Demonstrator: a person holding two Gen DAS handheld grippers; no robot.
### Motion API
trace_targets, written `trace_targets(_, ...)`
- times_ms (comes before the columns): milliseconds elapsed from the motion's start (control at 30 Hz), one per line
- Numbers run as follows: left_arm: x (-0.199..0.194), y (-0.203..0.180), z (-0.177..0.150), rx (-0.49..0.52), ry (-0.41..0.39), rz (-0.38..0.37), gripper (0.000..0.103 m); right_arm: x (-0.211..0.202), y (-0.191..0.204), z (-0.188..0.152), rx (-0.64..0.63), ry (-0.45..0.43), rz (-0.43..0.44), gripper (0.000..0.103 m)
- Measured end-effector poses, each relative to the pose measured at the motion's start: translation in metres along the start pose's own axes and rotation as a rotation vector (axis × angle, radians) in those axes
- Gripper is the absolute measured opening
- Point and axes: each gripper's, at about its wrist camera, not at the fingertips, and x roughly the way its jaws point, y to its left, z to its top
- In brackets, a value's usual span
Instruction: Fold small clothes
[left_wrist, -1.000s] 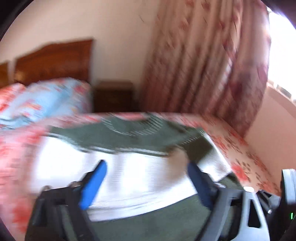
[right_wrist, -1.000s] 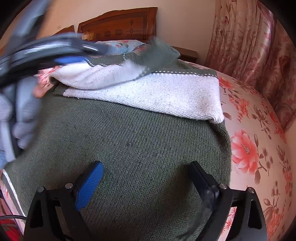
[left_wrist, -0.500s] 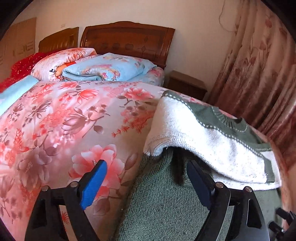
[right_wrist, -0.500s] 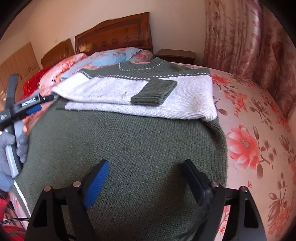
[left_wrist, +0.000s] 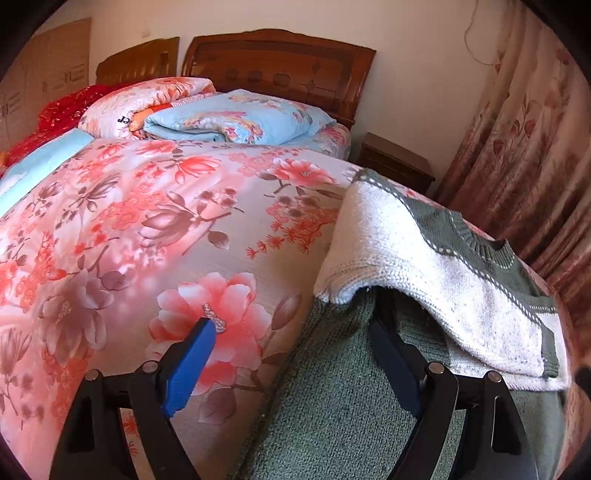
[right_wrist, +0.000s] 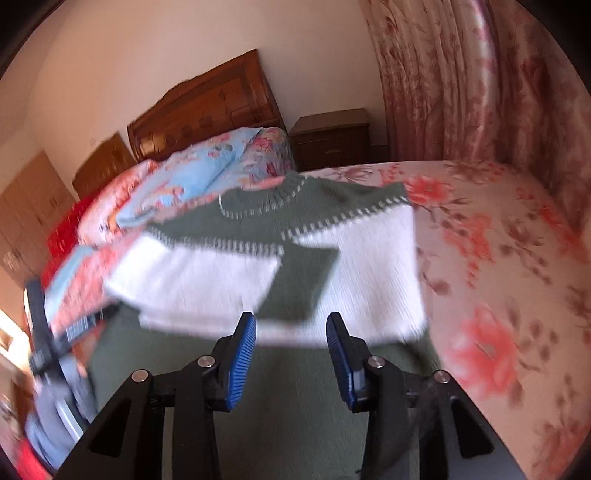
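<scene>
A green and white knit sweater (right_wrist: 354, 266) lies flat on the floral bedspread (right_wrist: 498, 258). One sleeve is folded across its chest, the green cuff (right_wrist: 303, 280) on the white band. My right gripper (right_wrist: 291, 319) hovers over the green lower body; its jaws are closing with nothing pinched between the pads. My left gripper (left_wrist: 291, 321) stands wide open at the sweater's left edge. Its right finger (left_wrist: 388, 354) reaches under the raised lip of the white fold (left_wrist: 424, 273), and its left finger (left_wrist: 192, 365) is over the bedspread (left_wrist: 147, 229). In the blurred right wrist view the left gripper (right_wrist: 48, 350) shows at far left.
Folded blue and pink quilts (left_wrist: 236, 118) are stacked at the wooden headboard (left_wrist: 280, 62). A dark nightstand (right_wrist: 332, 136) stands beside the bed, with floral curtains (right_wrist: 461, 81) to the right. A gloved hand (right_wrist: 55, 417) holds the left gripper.
The left gripper swung from above the sweater down to its left edge and stopped there. The sleeve now lies across the chest. The right gripper rose, rolled and narrowed its jaws.
</scene>
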Motion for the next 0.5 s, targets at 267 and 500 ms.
trace_targets(267, 0.000, -0.001, 0.000, 0.006, -0.002, -0.020, 0.103, 0.051, -0.009, 0.013, 0.088, 0.084, -0.041, 0.041)
trace_targets(500, 0.003, 0.001, 0.001, -0.010, 0.010, -0.011, 0.103, 0.022, 0.005, 0.011, 0.008, -0.051, 0.005, 0.010)
